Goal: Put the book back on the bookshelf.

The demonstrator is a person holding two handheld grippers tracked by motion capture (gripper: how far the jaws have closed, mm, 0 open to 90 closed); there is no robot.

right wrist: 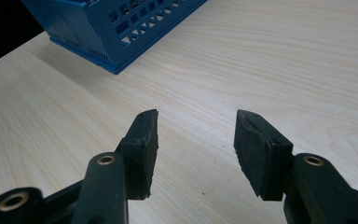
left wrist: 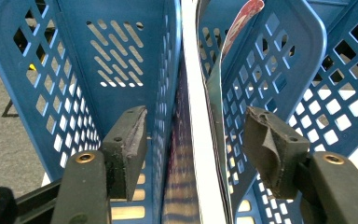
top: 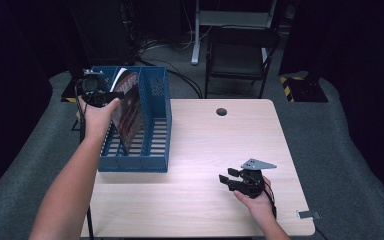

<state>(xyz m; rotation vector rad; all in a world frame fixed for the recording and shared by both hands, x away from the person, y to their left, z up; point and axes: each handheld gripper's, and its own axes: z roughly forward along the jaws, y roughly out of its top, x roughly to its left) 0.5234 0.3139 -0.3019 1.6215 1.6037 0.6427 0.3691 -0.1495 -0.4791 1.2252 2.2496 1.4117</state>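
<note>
High view: a magazine (top: pixel 130 107) is seen standing upright in the blue file rack's (top: pixel 157 125) middle slot, leaned on a divider so it is kept on edge | left gripper (top: pixel 96 95) is held above the rack, jaws parted astride the magazine, pads clear, evidently so it is let go; right gripper (top: pixel 235 181) is rested released on the table (top: pixel 205 150) right of the rack, kept out of the way

Both forearms are bare, with no sleeves. Each hand carries a black gripper: the left gripper (top: pixel 96 92) trails a dark cable, and the right gripper (top: pixel 236 179) wears a grey three-cornered plate on top. Its jaws are matte black bars with brass-coloured rivets and worn, dark foam pads (right wrist: pixel 145 135).
</note>
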